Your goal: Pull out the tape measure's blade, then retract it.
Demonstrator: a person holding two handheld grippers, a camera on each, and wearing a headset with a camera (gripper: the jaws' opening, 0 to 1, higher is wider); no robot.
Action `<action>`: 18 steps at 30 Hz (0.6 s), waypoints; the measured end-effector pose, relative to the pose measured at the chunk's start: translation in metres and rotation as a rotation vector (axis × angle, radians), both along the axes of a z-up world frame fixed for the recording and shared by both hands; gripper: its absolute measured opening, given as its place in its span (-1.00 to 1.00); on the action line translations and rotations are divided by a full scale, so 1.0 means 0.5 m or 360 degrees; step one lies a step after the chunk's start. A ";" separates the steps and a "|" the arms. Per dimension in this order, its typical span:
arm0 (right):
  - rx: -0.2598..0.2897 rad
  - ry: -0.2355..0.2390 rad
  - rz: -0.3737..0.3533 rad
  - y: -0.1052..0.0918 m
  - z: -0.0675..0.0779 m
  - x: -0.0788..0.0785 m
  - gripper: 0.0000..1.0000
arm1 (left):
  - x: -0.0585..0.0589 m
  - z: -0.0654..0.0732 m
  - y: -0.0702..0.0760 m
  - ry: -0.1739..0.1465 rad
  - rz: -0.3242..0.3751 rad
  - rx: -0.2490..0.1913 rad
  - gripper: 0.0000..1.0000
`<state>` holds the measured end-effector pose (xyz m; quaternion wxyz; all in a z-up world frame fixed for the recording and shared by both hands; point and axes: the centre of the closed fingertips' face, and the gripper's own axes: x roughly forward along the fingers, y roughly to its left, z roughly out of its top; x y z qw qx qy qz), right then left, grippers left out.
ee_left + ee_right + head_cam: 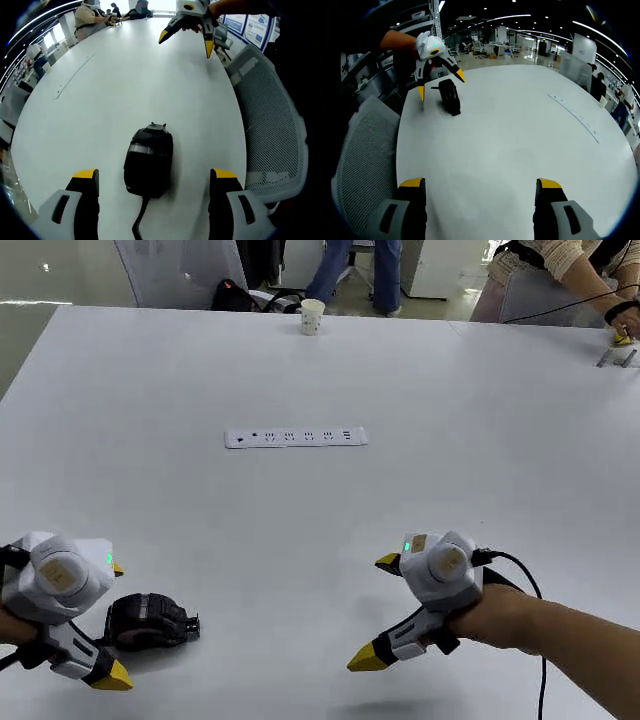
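A black tape measure (150, 621) lies on the white table (300, 530) near its front left edge, blade not drawn out. My left gripper (116, 622) is open, its yellow-tipped jaws standing on either side of the tape measure (148, 160) without touching it. My right gripper (380, 610) is open over bare table at the front right, holding nothing. From the right gripper view the tape measure (450, 96) sits far off between the left gripper's jaws (439, 81). The right gripper (190, 35) appears at the top of the left gripper view.
A white power strip (295, 437) lies in the table's middle and a paper cup (312, 316) stands at the far edge. A person's hands work at the far right corner (622, 325). A grey mesh chair (270, 120) stands at the table's near side.
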<state>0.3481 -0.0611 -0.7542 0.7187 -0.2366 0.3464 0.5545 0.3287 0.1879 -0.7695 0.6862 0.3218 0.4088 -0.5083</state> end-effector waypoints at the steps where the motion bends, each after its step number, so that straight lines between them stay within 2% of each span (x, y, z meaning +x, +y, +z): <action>1: -0.0001 -0.0003 0.0003 0.006 0.000 0.002 0.79 | 0.003 -0.002 0.000 0.0002 0.0000 0.0007 0.73; 3: 0.0015 -0.0001 0.0015 0.021 0.003 0.006 0.84 | 0.008 -0.004 -0.002 0.0004 -0.0004 0.0013 0.66; 14: 0.0025 0.0011 0.0086 0.076 -0.004 0.014 0.81 | 0.020 -0.003 -0.034 0.0036 -0.0037 0.0000 0.37; 18: 0.0032 0.0013 0.0099 0.094 -0.006 0.014 0.79 | 0.022 -0.012 -0.038 0.0021 -0.0079 0.0055 0.22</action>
